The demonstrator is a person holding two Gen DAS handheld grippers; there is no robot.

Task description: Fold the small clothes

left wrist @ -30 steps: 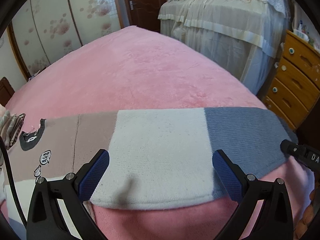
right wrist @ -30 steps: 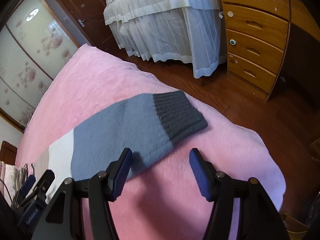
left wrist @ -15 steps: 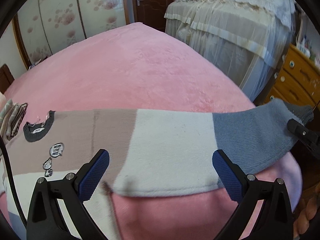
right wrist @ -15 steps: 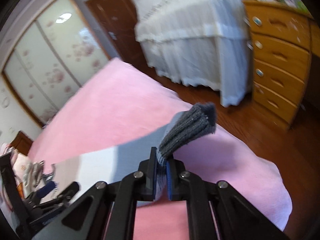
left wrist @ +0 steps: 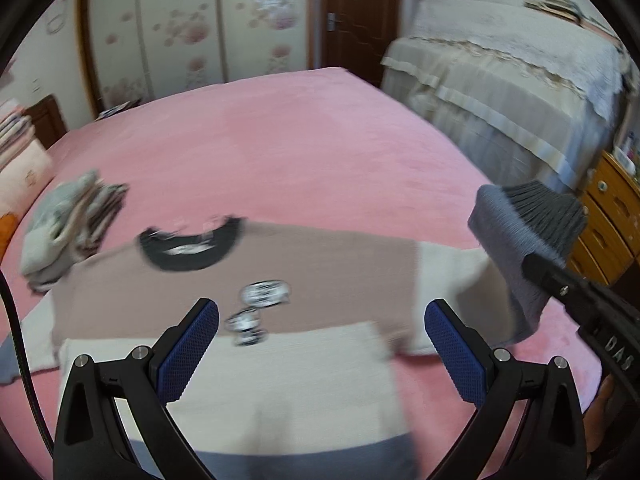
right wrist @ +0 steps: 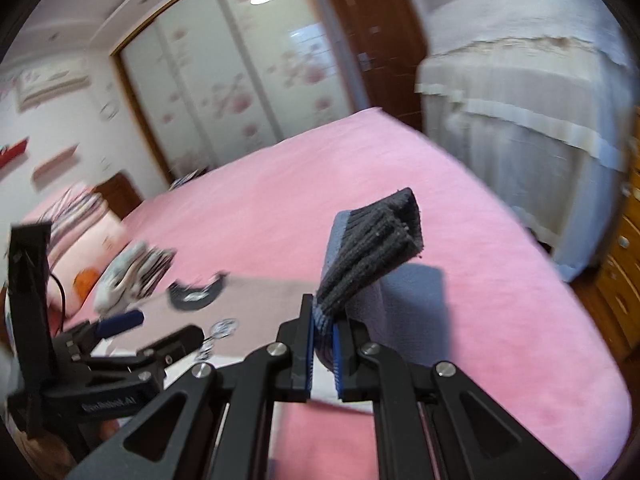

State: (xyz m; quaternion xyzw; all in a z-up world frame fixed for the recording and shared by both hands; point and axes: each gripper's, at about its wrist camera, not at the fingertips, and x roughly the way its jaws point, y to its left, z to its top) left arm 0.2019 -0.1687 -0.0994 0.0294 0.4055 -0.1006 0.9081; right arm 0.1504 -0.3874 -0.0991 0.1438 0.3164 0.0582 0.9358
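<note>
Pinching the sweater's sleeve cuff [right wrist: 376,248], the right gripper [right wrist: 324,344] lifts it above the bed [right wrist: 500,300].

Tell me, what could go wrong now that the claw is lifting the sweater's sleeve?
The right gripper pinches only the sleeve near its dark cuff, so the sleeve might slip out. The left gripper hangs open above the sweater, pinning nothing, so pulling could drag the whole thing and crease it.

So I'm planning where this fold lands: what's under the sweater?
Under the sweater lies the pink blanket, showing all around it. What its body covers is hidden. The sleeve, pinched in the right hand-held gripper, is lifted off it.
</note>
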